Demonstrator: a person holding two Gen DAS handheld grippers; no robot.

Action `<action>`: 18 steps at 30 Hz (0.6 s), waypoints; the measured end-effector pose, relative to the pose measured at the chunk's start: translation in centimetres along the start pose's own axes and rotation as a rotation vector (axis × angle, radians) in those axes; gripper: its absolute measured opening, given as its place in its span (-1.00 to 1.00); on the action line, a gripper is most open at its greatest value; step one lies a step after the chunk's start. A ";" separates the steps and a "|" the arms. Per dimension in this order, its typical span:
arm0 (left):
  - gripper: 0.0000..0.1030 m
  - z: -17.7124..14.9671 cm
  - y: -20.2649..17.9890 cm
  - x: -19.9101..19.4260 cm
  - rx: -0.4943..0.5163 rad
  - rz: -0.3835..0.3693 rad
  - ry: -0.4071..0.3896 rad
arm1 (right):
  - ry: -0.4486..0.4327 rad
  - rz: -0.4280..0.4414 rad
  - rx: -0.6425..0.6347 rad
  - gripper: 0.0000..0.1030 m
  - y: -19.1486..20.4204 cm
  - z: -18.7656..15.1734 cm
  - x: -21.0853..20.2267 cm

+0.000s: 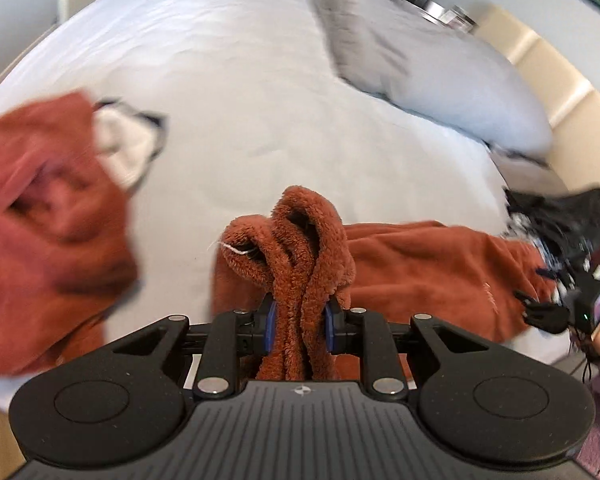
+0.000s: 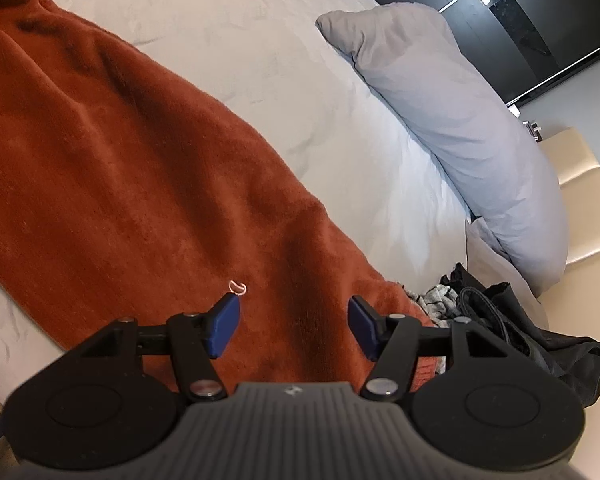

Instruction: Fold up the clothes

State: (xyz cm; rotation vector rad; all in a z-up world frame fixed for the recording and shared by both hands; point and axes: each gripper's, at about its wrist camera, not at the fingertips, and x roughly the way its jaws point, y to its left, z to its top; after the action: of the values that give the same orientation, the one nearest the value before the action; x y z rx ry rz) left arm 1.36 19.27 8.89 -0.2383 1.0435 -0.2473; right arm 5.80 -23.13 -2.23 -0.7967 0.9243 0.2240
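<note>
Rust-orange fleece garment, plush and thick, spread lengthwise across the white bedsheet, with soft ridges along its nap and a small pale thread loop on its surface near the lower hem. In the left wrist view, one bunched edge of the same garment gathered into several looped folds, a white thread showing at the bunch; the rest trailing off to the right over the bed. Another rust-coloured heap, blurred, at the left of that view, with a white and dark piece against it.

Left gripper level over the sheet, blue pads pinched tight on the bunched fleece. Right gripper tilted down above the hem end, blue fingers spread wide, nothing between them, not touching the cloth as far as could be told. Right gripper also seen at the far right of the left view, blurred.

Grey pillow beyond, dark clothing heaped beside the hem. Small pale logo on each gripper body, unreadable; faint mark on the fleece, illegible.
</note>
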 end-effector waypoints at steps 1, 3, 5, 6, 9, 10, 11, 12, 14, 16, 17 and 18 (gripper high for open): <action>-0.61 0.3 -1.7 0.8 0.025 -0.013 0.002 | -0.003 0.000 0.003 0.24 0.0 0.0 -0.1; -0.61 1.0 -4.9 2.6 0.073 -0.034 0.004 | -0.005 0.003 0.016 0.24 -0.3 0.0 -0.4; -0.61 1.5 -8.2 4.6 0.132 -0.048 0.009 | -0.008 0.010 0.036 0.24 -0.5 0.1 -0.6; -0.61 1.6 -9.6 5.7 0.154 -0.053 0.015 | -0.010 0.014 0.046 0.24 -0.6 0.1 -0.8; -0.61 1.8 -13.1 9.4 0.201 -0.064 0.048 | -0.021 0.036 0.127 0.24 -1.2 0.4 -1.4; -0.61 1.7 -14.0 10.6 0.213 -0.066 0.062 | -0.028 0.042 0.173 0.24 -1.4 0.5 -1.7; -0.61 1.5 -14.7 11.7 0.223 -0.066 0.078 | -0.041 0.054 0.218 0.24 -1.4 0.6 -2.1; -0.61 1.4 -15.4 13.1 0.231 -0.063 0.094 | -0.057 0.077 0.261 0.24 -1.2 0.6 -2.5; -0.61 1.2 -16.5 15.6 0.244 -0.058 0.131 | -0.079 0.116 0.324 0.24 -0.7 0.6 -3.1; -0.61 0.9 -17.5 17.9 0.268 -0.040 0.171 | -0.063 0.130 0.293 0.25 0.7 0.7 -2.7; -0.61 0.8 -17.9 18.9 0.283 -0.029 0.186 | -0.055 0.137 0.278 0.25 1.3 0.7 -2.5; -0.59 0.6 -18.3 19.7 0.296 -0.020 0.197 | -0.047 0.144 0.262 0.25 2.0 0.7 -2.3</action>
State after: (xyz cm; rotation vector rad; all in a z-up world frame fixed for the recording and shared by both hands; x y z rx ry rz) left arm 9.74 -4.13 -1.29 0.0446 1.1843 -0.4460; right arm 3.87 -20.89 -1.18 -0.4817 0.9445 0.2401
